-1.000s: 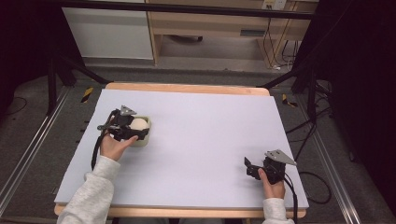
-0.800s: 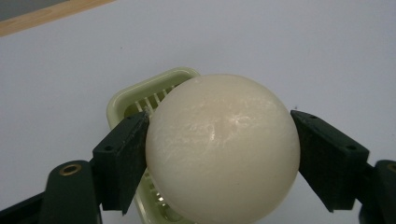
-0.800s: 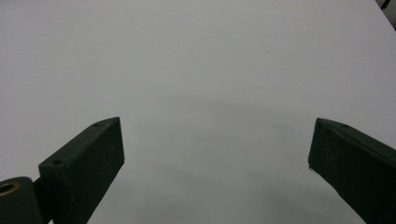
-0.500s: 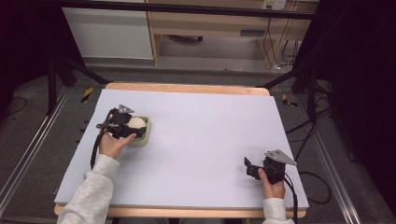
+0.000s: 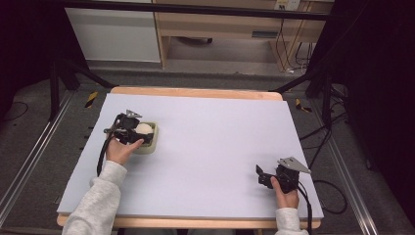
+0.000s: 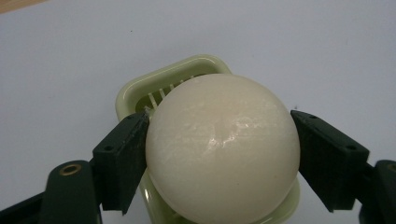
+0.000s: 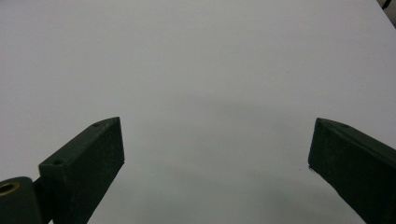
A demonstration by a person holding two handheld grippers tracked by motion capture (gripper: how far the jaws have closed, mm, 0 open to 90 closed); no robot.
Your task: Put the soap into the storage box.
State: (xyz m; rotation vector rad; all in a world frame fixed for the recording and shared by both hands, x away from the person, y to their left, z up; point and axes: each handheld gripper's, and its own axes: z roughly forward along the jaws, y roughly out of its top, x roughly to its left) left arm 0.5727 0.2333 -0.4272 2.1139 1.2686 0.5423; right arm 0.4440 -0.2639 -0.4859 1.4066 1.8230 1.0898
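Nearest the person, at the front right of the table (image 5: 210, 147), the right hand (image 5: 285, 197) holds the right hand-held gripper (image 5: 262, 176) low over the white surface; a grey three-cornered plate sits on top of it and a cable trails back off the table edge. In the right gripper view its two black jaws stand spread wide apart with bare white table between them, touching nothing (image 7: 215, 154).

Farther in, on the left side of the table, a grey sleeve (image 5: 95, 200) leads to the left hand (image 5: 120, 149), which holds the left hand-held gripper (image 5: 142, 134) over a pale green egg slicer (image 5: 149, 146). In the left gripper view the jaws pinch a peeled white egg (image 6: 222, 149), one black pad pressed to each flank of it. The egg sits in the hollow of the egg slicer (image 6: 135, 93), whose rounded rim and a few thin ribs show behind and to the left of the egg; whether the egg rests fully on the ribs or is held just above them cannot be told.

Beyond the egg slicer the white surface runs on to the wooden far edge of the table, and behind that stand a pale cabinet (image 5: 115, 32) and wooden shelving (image 5: 220, 29) on a grey floor.
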